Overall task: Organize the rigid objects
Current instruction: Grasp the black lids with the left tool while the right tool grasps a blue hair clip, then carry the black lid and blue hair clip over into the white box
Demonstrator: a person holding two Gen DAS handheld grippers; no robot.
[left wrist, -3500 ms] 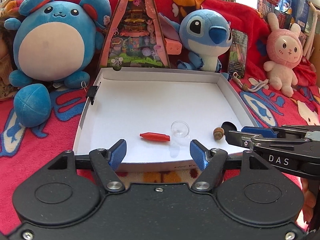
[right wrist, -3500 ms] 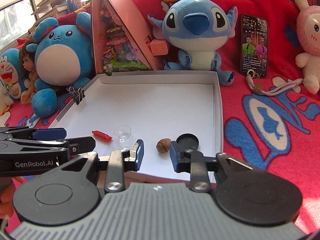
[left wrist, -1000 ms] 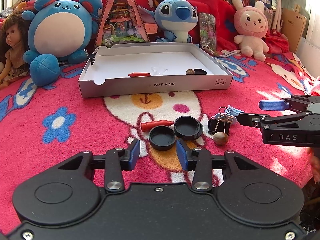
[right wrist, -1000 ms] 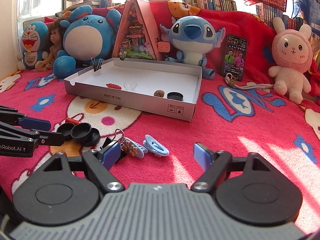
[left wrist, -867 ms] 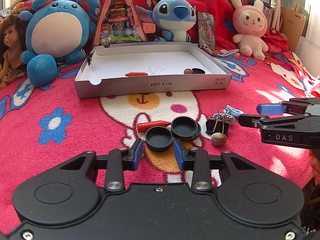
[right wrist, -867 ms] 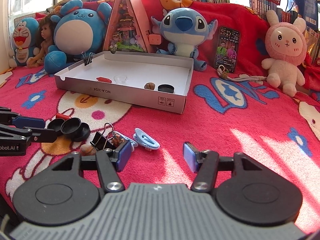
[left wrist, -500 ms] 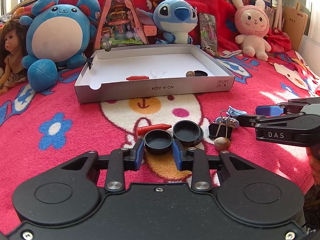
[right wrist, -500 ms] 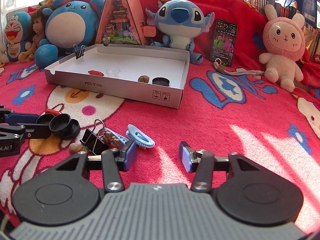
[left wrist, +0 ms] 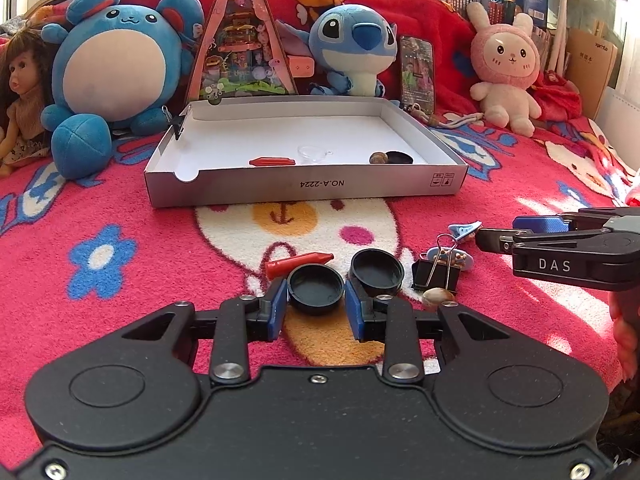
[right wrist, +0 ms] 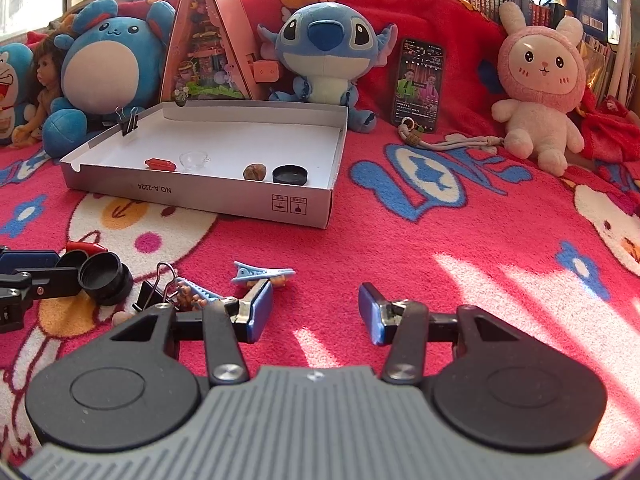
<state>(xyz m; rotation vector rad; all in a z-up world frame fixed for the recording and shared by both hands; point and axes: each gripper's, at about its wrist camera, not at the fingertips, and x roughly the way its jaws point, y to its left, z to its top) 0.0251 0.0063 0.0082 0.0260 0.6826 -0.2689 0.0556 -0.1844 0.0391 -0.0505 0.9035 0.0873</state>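
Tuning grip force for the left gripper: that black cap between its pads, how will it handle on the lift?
The black cap looks like thin rigid plastic, so probably light and stiff. The left gripper pinches its round wall, so it may pivot or slip out. It is shallow and open side up, so set down flat it should sit, not roll.

Red fleece blanket w/ cartoon prints covers the whole surface. On it, far side: white box, shallow, open top. Behind the box, l. to r.: doll, round blue plush, pink triangular playset, blue alien plush, phone propped upright, pink bunny. A corded charm lies at the phone's foot. Near side, a loose cluster: red crayon, two black caps side by side, black binder clip, brown nut just in front of it, two blue hair clips to the right. Sun stripes fall across the blanket at right.
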